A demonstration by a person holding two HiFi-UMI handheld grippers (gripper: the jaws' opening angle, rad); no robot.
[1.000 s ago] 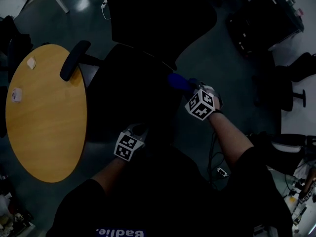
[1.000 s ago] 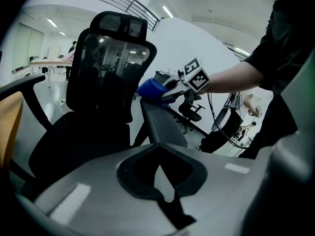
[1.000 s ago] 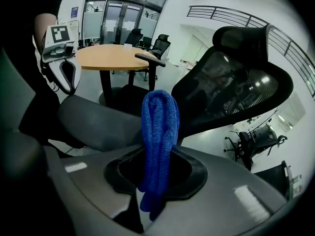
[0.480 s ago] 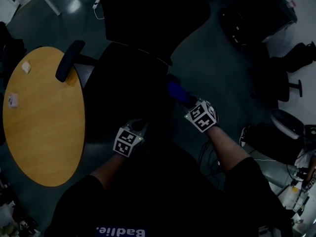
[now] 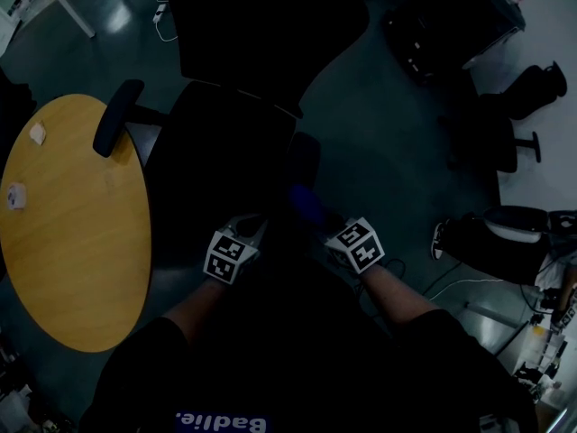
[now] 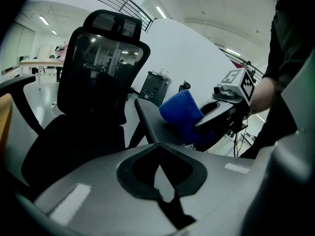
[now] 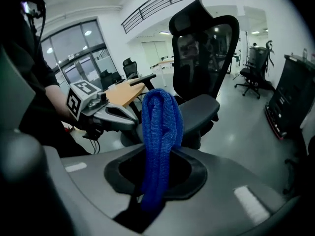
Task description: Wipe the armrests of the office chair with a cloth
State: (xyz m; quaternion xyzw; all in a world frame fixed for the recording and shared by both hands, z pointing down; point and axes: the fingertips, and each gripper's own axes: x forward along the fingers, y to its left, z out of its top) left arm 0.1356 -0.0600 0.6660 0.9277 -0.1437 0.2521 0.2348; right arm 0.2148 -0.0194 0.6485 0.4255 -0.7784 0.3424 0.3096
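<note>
While the person stands facing the office chair (image 5: 225, 142), both tongs are held low over the front of its seat. The right tongs (image 5: 326, 226) are clamped tight on a blue cloth (image 7: 160, 127). Seen along them, the cloth runs up between the two jaws and bunches into a folded lump above their tips. From overhead that lump shows at about eleven o'clock of the right tongs' marker cube, at the near end of the right armrest (image 5: 305, 162). The left gripper view shows the cloth's bulk resting on the grey pad of that armrest, with the right tongs reaching in from three o'clock.

The left tongs (image 6: 159, 149) have their jaws closed together with nothing between them, only a thin slit of light lower down. They sit over the seat's front edge at nine o'clock of the right tongs, near them but apart, and clear of the cloth.

The other armrest (image 5: 117, 115) stands out at ten o'clock of the seat, just beside the edge of a round wooden worktop (image 5: 81, 269). That worktop fills the nine o'clock side and carries two small pale scraps (image 5: 36, 133) near its far rim. The tall backrest (image 5: 261, 25) is at twelve o'clock
</note>
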